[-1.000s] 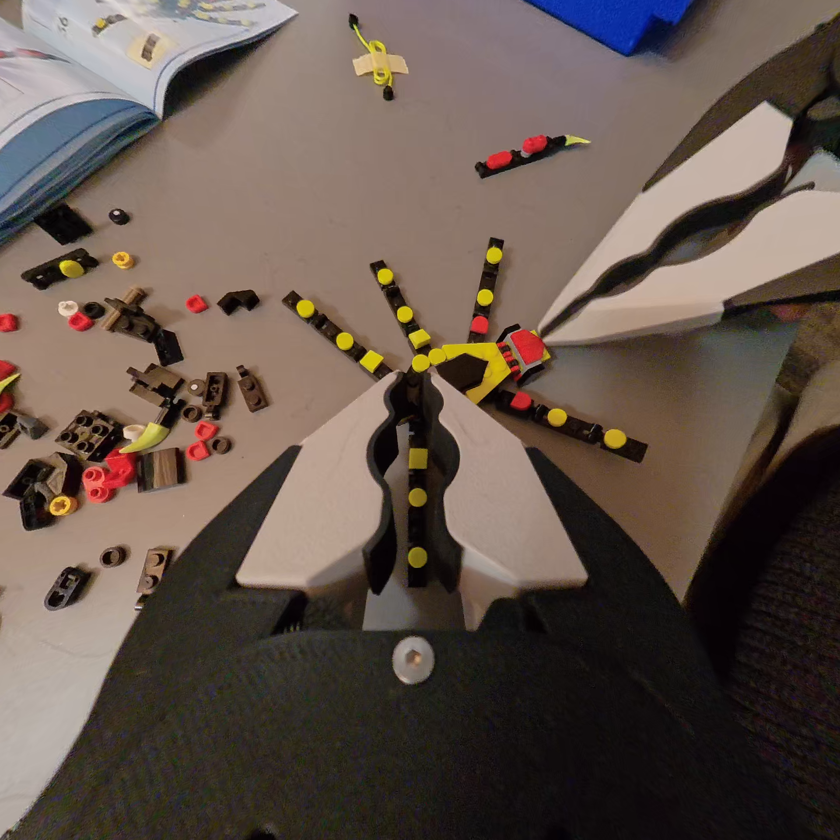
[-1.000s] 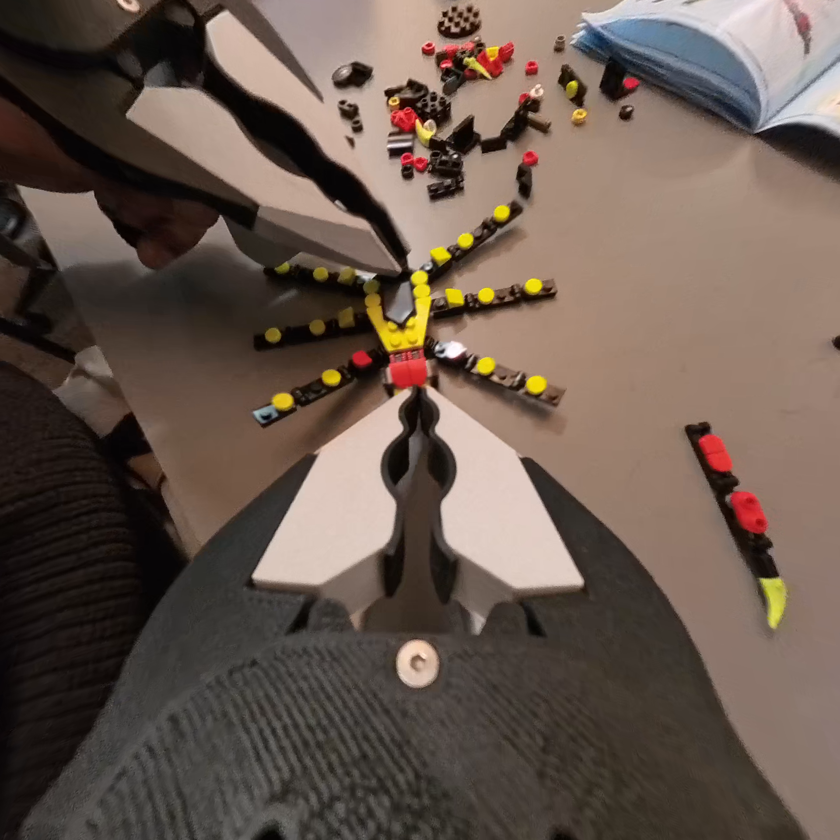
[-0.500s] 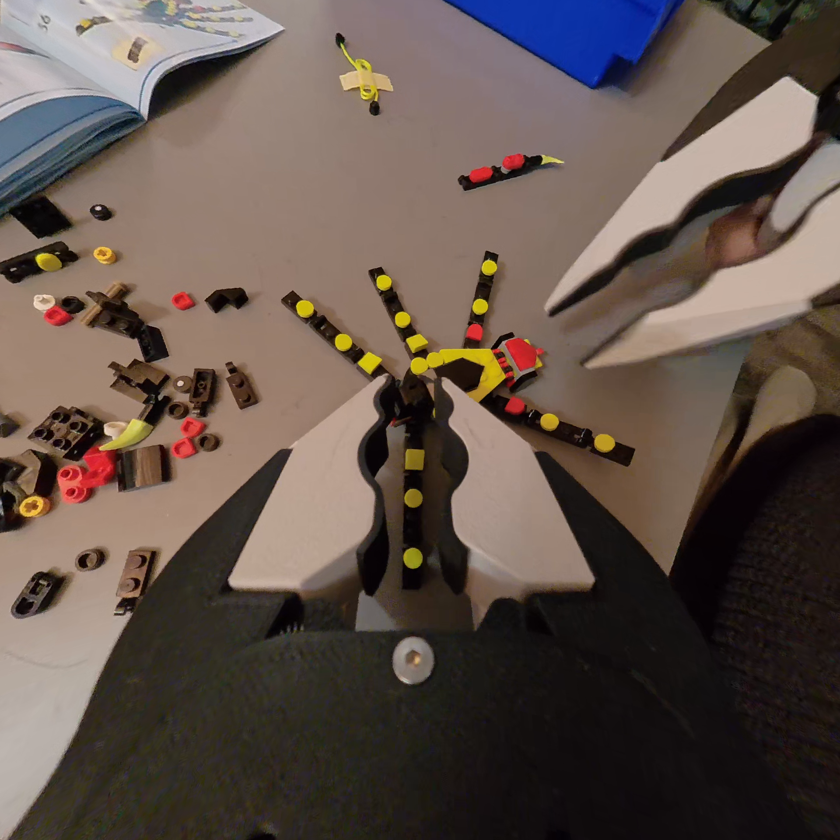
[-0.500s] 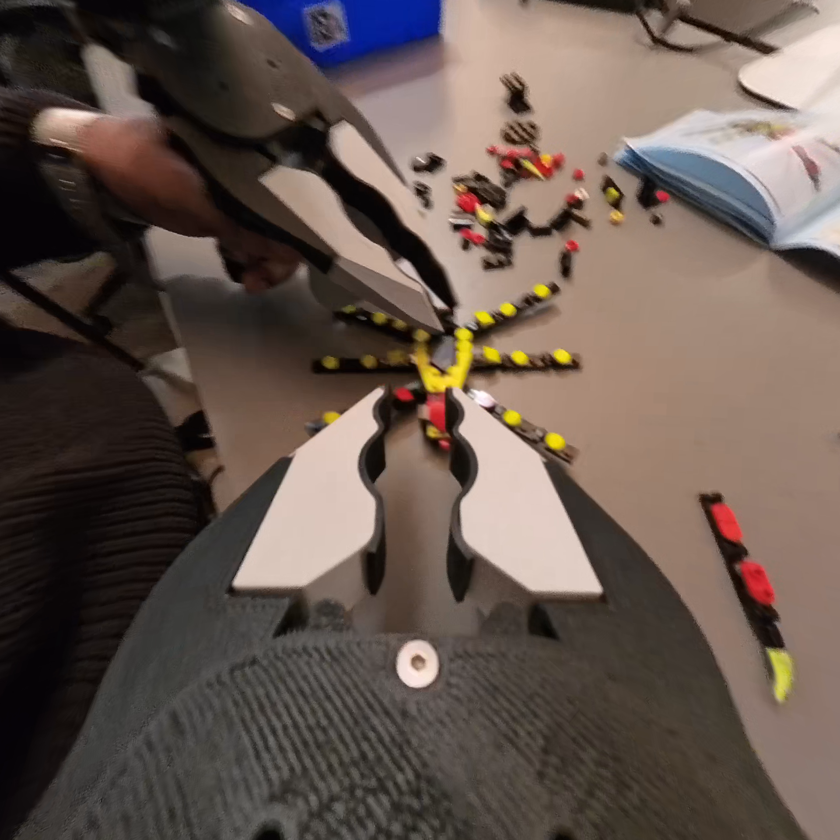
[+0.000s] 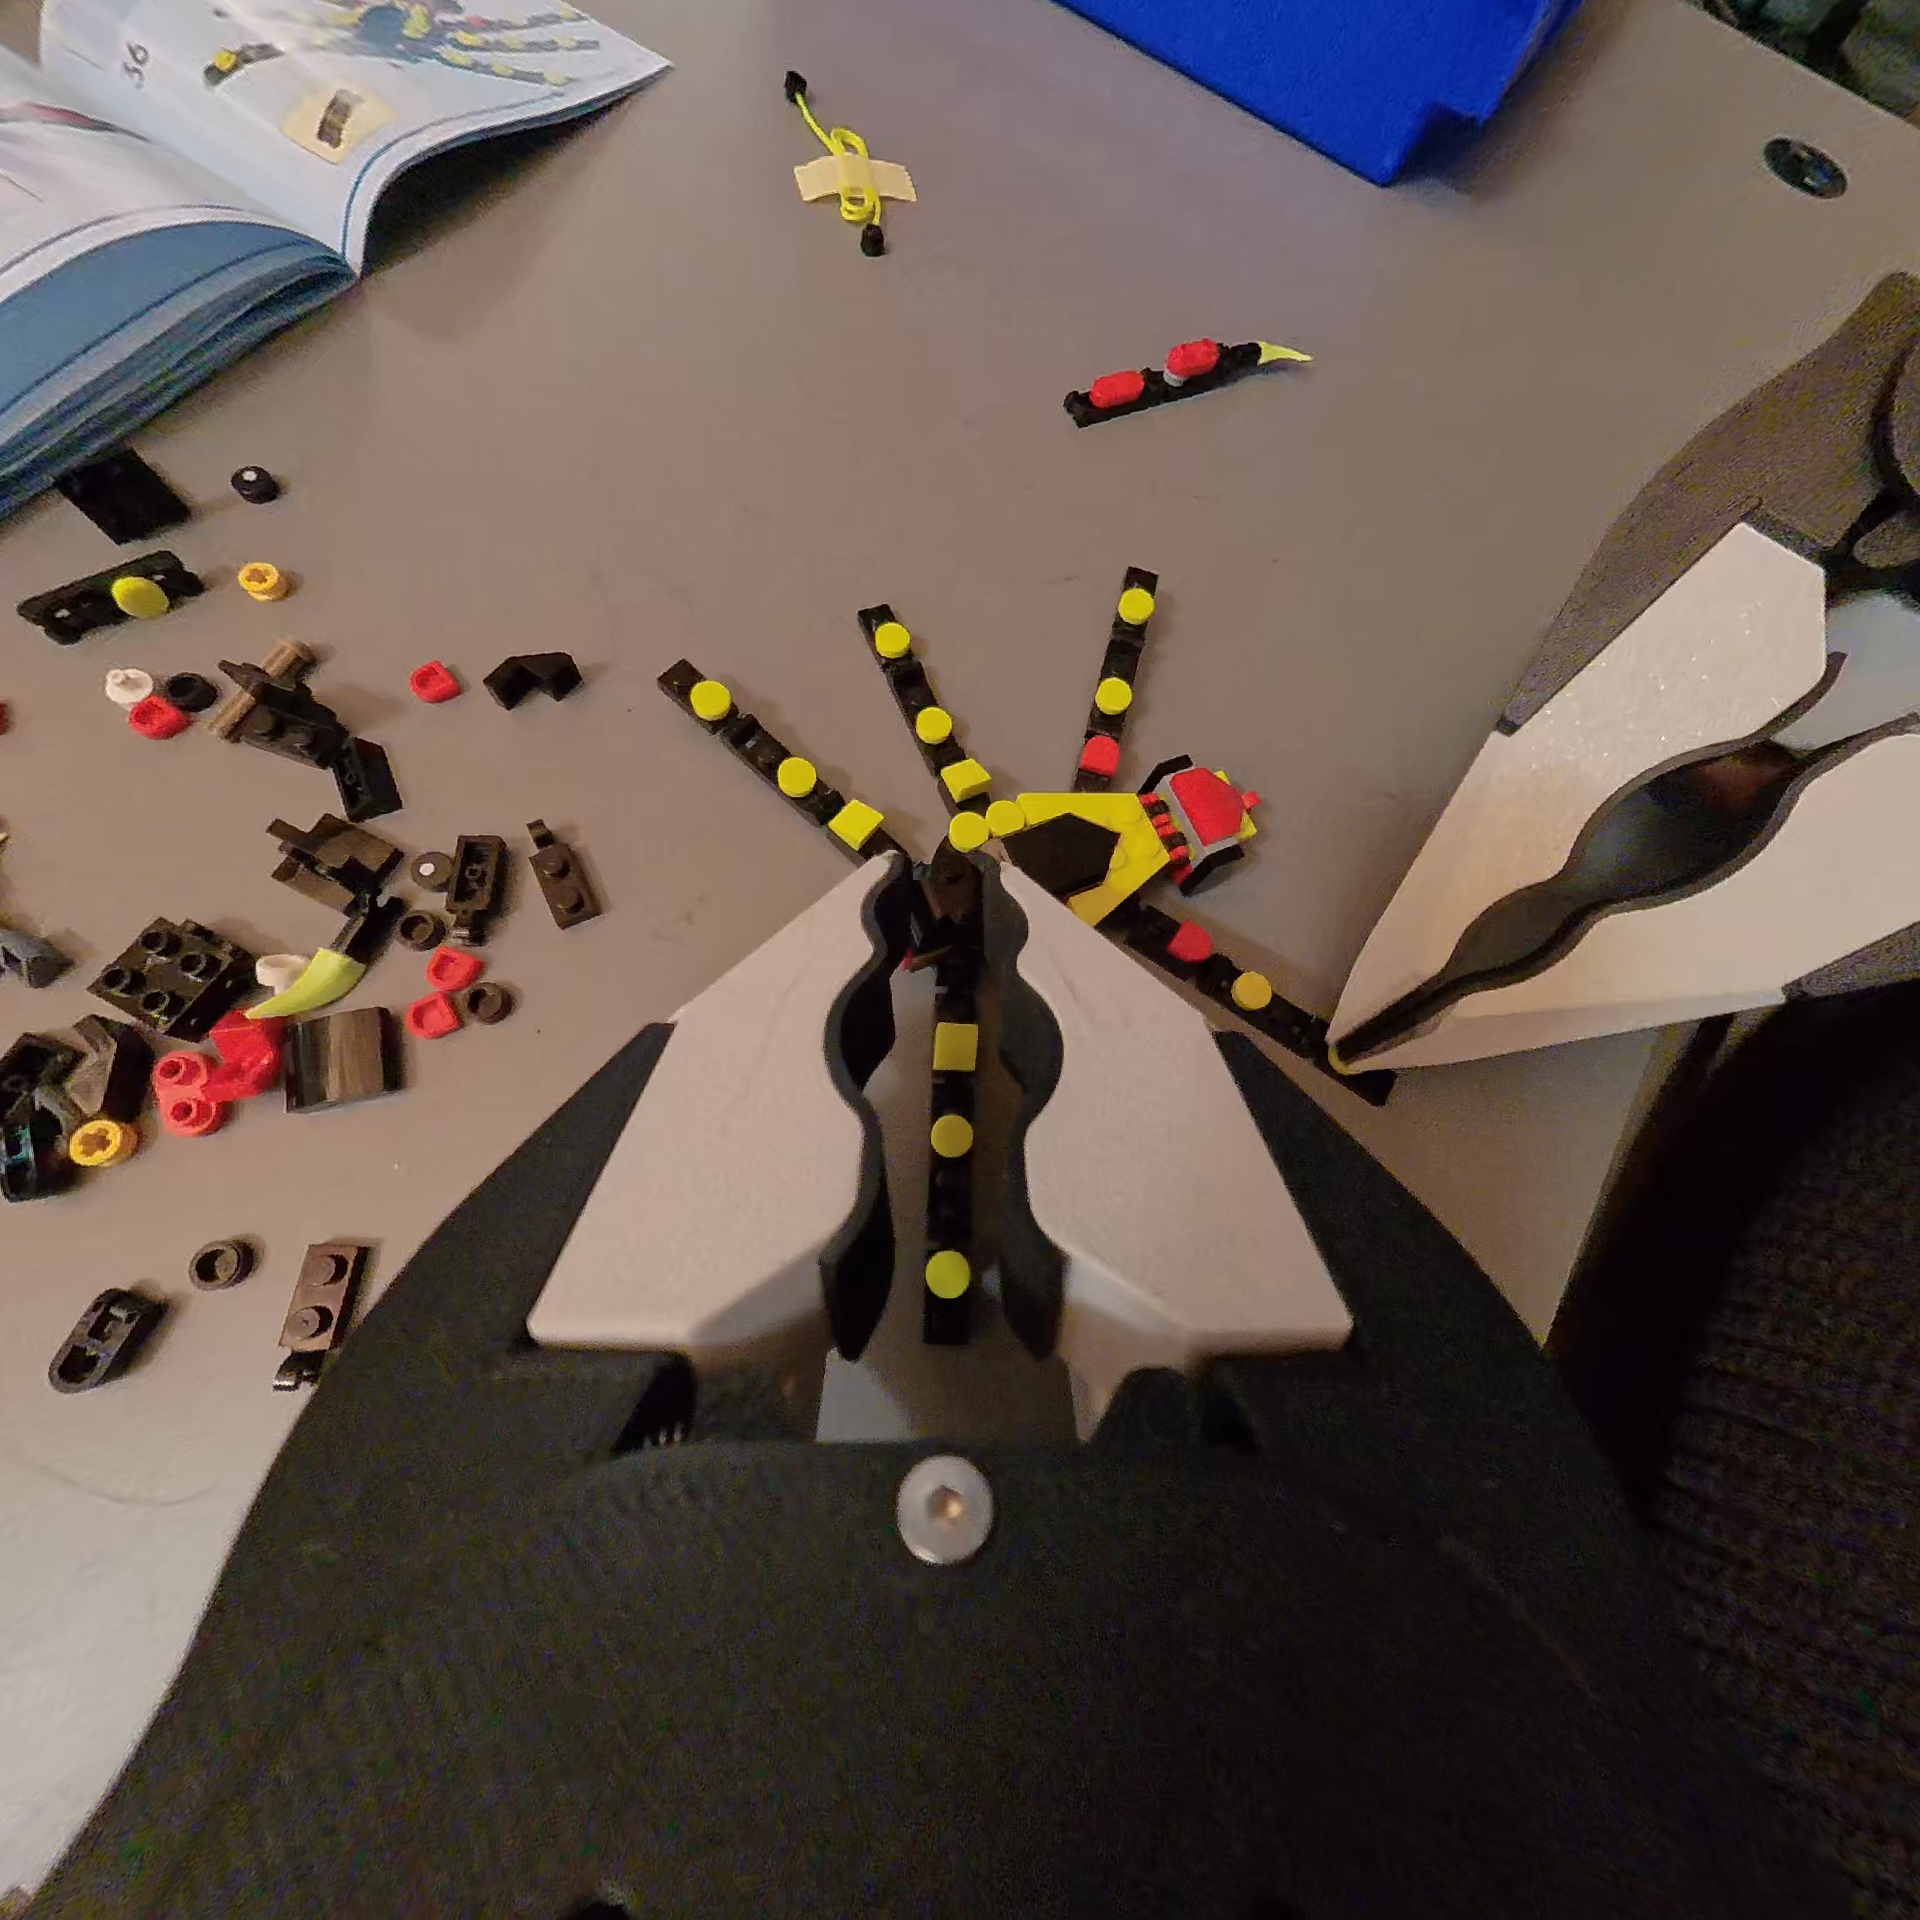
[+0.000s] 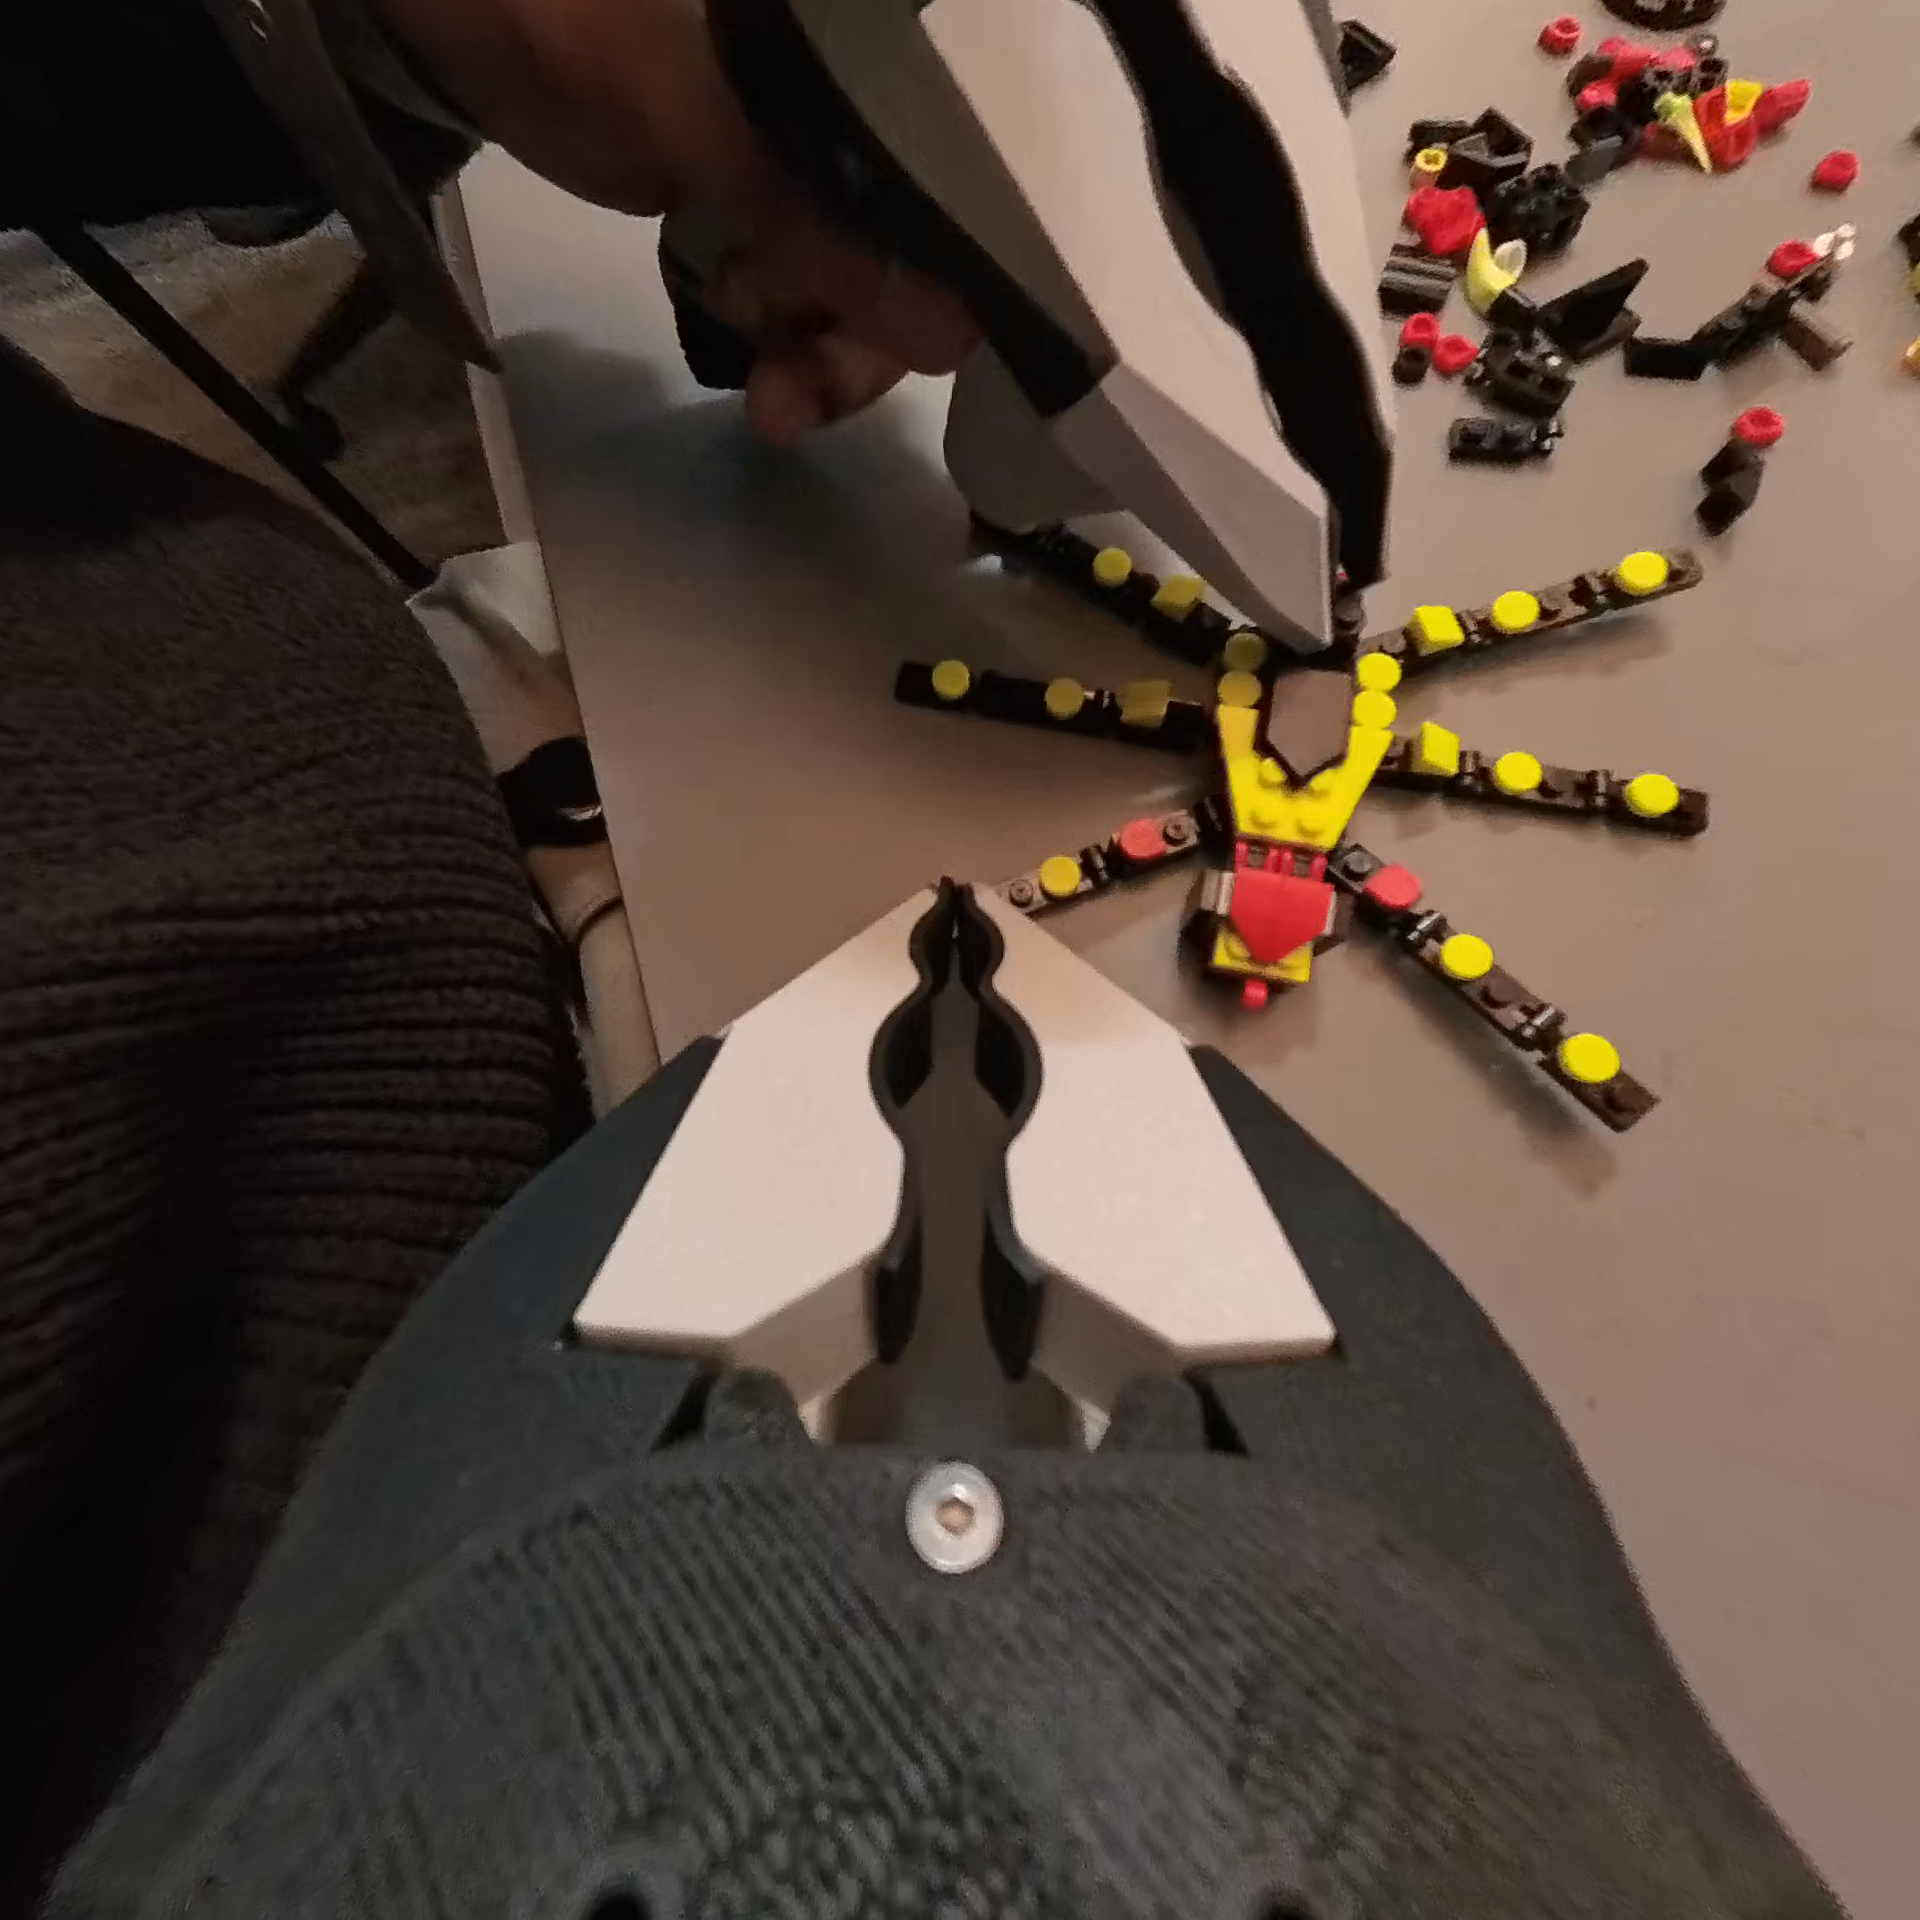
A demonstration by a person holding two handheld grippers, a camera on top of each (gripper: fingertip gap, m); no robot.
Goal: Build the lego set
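A lego spider (image 5: pixel 1081 847) with a yellow and black body, a red head and black legs with yellow dots lies flat on the grey table; it also shows in the right wrist view (image 6: pixel 1294 800). My left gripper (image 5: pixel 951 878) is shut on a small black piece at the body's rear end, above one leg (image 5: pixel 951 1132) that lies between its fingers. In the right wrist view it (image 6: pixel 1340 613) comes down from above. My right gripper (image 6: pixel 948 894) is shut, its tips on the outer end of a front leg (image 6: pixel 1101 857). It also shows in the left wrist view (image 5: pixel 1351 1055).
Several loose black, red and yellow pieces (image 5: pixel 260 935) lie left of the spider. An open instruction booklet (image 5: pixel 208 208) is at the far left, a black strip with red pieces (image 5: pixel 1174 379) and a yellow string (image 5: pixel 847 171) behind, a blue box (image 5: pixel 1351 62) at the back. The table edge (image 6: pixel 582 831) is near. The tips of one gripper are about 8 cm away from the tips of the other.
My right gripper left the red head, opened while lifting, then came down shut on the outer end of a front leg. The left gripper kept its hold at the body's rear.
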